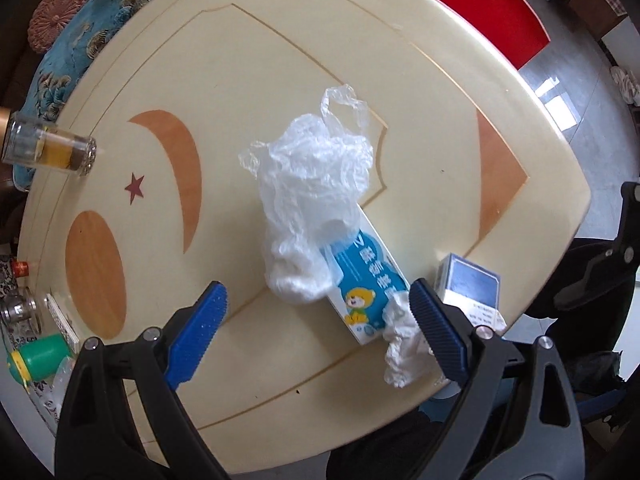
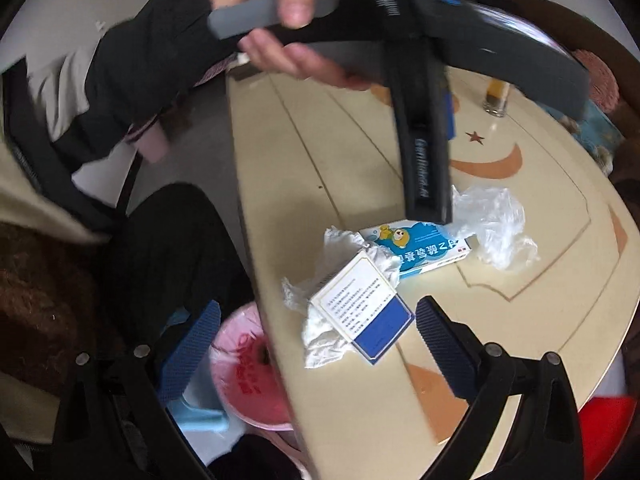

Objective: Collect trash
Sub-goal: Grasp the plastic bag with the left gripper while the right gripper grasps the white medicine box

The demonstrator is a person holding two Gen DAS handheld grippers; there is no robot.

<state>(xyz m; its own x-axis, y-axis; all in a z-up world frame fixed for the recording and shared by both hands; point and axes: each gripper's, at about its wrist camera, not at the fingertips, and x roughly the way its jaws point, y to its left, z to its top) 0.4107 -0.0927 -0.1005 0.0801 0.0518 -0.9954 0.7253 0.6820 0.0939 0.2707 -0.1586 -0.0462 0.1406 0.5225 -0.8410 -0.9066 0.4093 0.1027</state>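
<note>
Trash lies on the cream table: a crumpled clear plastic bag, a blue and white carton with a cartoon bear, a crumpled white tissue and a small blue and white box. My left gripper is open and empty above the table, its fingers either side of the bag and carton. In the right wrist view my right gripper is open and empty above the box, the tissue, the carton and the bag. A pink-lined bin stands beside the table edge.
A glass of amber drink stands at the table's far left edge. Jars and a green container sit at the near left. A red stool is beyond the table. The left gripper's body and the person's hand cross the right wrist view.
</note>
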